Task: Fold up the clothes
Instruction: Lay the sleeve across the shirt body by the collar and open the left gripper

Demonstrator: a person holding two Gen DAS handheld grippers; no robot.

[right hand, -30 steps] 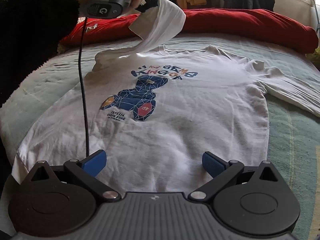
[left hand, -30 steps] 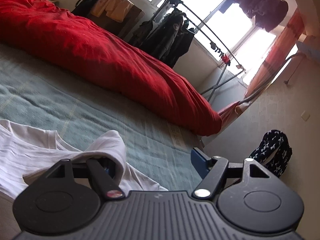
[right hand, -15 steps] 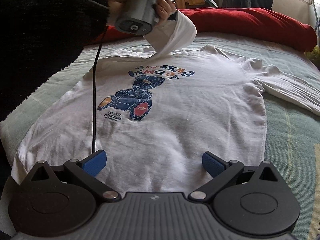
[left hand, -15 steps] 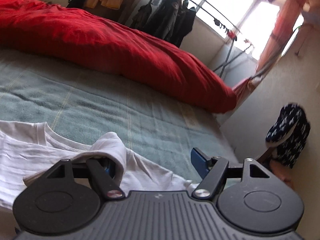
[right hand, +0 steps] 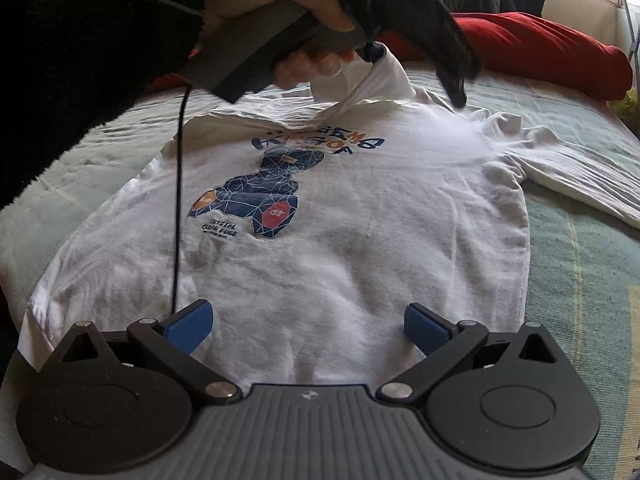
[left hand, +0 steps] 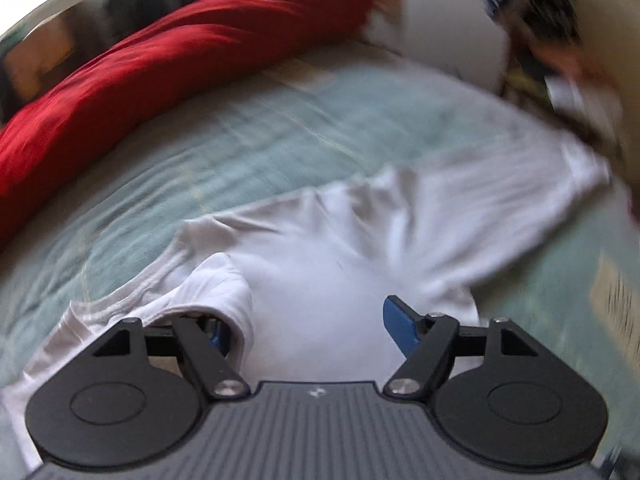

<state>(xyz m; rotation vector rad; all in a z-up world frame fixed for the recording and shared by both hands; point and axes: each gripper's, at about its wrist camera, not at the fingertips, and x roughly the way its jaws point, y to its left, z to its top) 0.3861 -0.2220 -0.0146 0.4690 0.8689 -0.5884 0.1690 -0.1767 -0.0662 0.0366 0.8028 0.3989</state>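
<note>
Left wrist view, blurred: left gripper (left hand: 308, 320) jaws stand wide, a white sleeve (left hand: 216, 292) draped over the left finger, not pinched; shirt (left hand: 340, 264) lies on the green blanket (left hand: 240, 140) beside the red duvet (left hand: 160, 60). Right wrist view: right gripper (right hand: 308, 324) jaws wide, holding nothing, above the shirt hem; a hand (right hand: 288, 20) holds the left gripper over the collar.

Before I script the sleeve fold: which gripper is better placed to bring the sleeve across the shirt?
Left. The left gripper has the sleeve draped over one finger above the shirt; the right gripper hovers open near the hem.
</note>
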